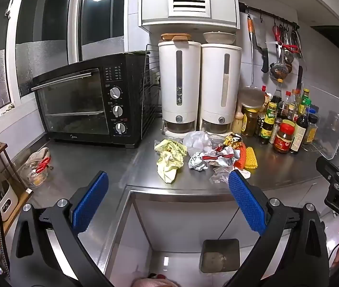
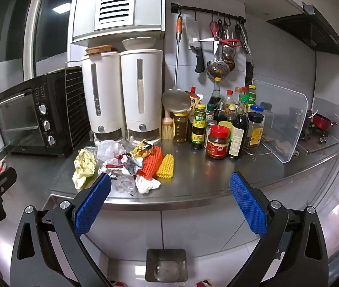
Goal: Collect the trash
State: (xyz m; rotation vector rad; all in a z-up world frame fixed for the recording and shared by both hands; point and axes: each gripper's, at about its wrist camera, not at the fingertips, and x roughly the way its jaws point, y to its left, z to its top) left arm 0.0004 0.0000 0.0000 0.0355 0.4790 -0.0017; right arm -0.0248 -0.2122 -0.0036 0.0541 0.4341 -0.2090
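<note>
**Starting the trash pickup, nothing held yet**

Hovering short of the desk (image 2: 217,179), both my left gripper (image 1: 168,201) and right gripper (image 2: 170,203) stand wide and empty. The trash pile (image 2: 121,165) of crumpled wrappers, a pale yellow bag (image 1: 169,160) and orange and yellow foam nets (image 2: 157,165) lies near the desk's front edge. Next, I judge, comes reaching forward over one piece. The bin (image 2: 165,265) on the floor below looks nearly empty.

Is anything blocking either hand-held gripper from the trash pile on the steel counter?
Nothing visible does. The crumpled wrapper and paper pile lies near the steel counter's front edge, with bare air between it and the open left hand-held gripper and right hand-held gripper. The sauce bottles stand behind and to the right.
</note>
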